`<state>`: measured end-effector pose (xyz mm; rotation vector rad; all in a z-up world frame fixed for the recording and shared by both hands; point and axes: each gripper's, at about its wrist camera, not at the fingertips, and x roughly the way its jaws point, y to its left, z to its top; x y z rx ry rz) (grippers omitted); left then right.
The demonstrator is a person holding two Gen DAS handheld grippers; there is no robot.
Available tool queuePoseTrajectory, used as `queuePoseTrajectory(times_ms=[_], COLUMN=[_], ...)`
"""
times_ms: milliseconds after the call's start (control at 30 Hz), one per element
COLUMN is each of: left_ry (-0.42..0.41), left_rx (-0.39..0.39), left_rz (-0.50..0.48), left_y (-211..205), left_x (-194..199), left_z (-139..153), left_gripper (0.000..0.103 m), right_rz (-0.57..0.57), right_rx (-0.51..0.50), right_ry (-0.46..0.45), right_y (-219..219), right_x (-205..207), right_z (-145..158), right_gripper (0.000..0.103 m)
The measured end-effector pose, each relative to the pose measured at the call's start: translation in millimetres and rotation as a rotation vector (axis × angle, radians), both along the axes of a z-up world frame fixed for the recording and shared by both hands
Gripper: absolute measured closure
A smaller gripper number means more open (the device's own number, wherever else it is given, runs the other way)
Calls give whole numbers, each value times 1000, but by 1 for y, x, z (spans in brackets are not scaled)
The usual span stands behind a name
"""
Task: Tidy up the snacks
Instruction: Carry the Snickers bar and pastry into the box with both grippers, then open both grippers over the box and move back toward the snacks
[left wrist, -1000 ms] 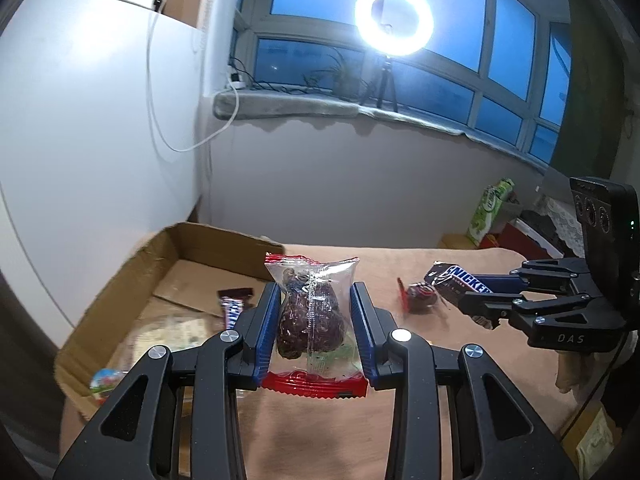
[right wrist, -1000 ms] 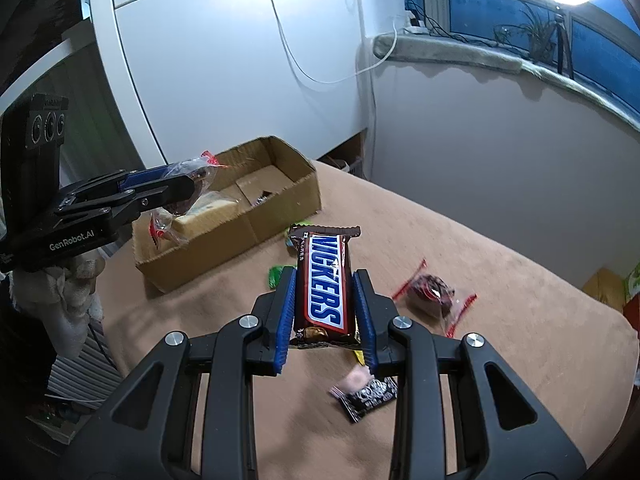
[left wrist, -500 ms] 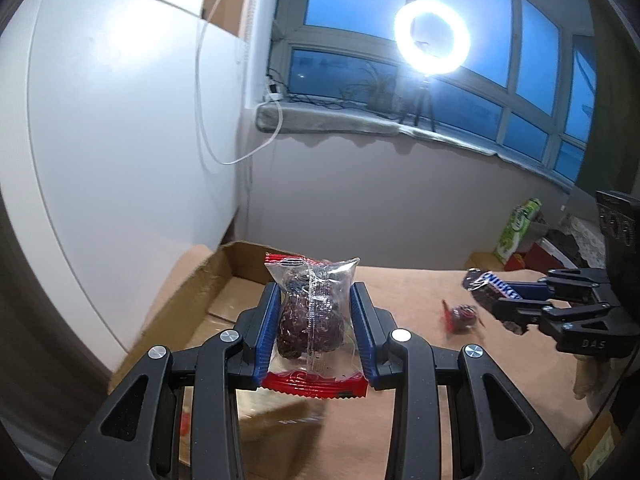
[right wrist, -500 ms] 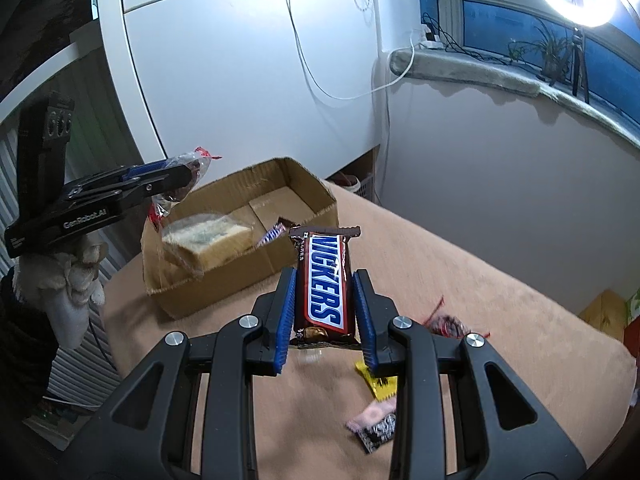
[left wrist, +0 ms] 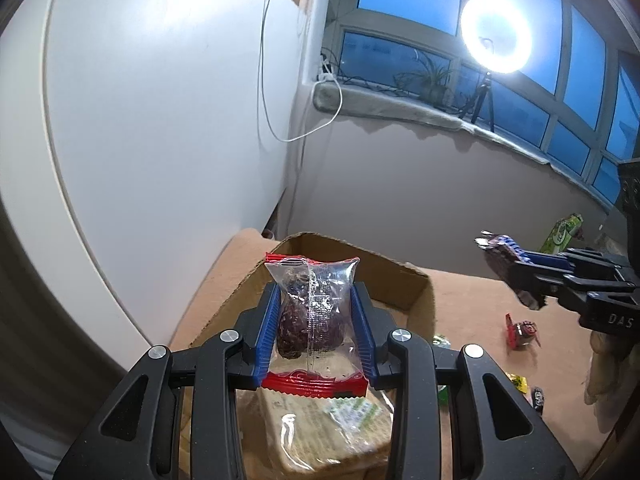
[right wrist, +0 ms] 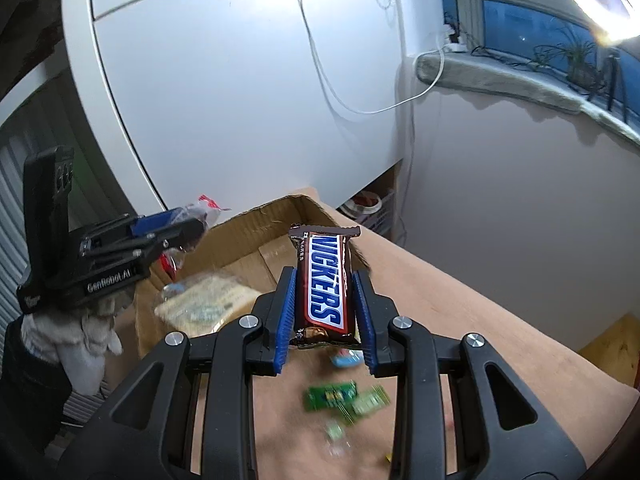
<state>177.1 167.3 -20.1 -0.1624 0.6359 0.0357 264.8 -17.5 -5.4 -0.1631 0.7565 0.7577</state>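
Observation:
My left gripper [left wrist: 314, 300] is shut on a clear red-edged packet of dark dried fruit [left wrist: 312, 316], held above the open cardboard box [left wrist: 384, 276]. A wrapped sandwich-like pack [left wrist: 320, 432] lies in the box below it. My right gripper [right wrist: 324, 296] is shut on a Snickers bar [right wrist: 325, 284], held upright above the tan table just right of the box [right wrist: 248, 236]. The left gripper also shows in the right wrist view [right wrist: 188, 232] over the box, and the right gripper shows in the left wrist view [left wrist: 516, 268].
Loose snacks lie on the tan table [right wrist: 460, 304]: green packets [right wrist: 344, 398], a blue one [right wrist: 346, 358], a red-wrapped sweet [left wrist: 522, 330] and a yellow one [left wrist: 516, 382]. A white cabinet [right wrist: 240, 92] and a wall with a windowsill stand behind the box.
Both grippers have moved left toward the box. The left one now hangs over the box with its packet; the right one has carried the Snickers bar up to the box's right wall.

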Motion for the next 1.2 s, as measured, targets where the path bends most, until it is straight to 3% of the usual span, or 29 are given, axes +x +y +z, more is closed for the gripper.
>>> queuePoseTrajectory(times_ms=[433,467,567,600,900,1200], left_ry=[61,65,66,64,17,-56], left_rx=[-27,-28,-33,-34,-44,-47], left_rz=[28,31,33,33,31,-27], left_y=[18,18,19,19,16,-14], left_x=[16,16,15,14,-5,-32], left_z=[-21,-21,-21,-20,-3,18], left_gripper=[65,62,50,50,50,50], right_rz=[7,5,-2,-5,-26,-83], right_rx=[-41,-42,-28,-23,0,34], right_ry=[81,85,84,76,39,-18], right_y=[54,56,55,54,30,-36], right_x=[33,34,34,33,20,-11], right_z=[-40,-42,-39,-38,-14,16], right_gripper=[73,71,39,37,37,37])
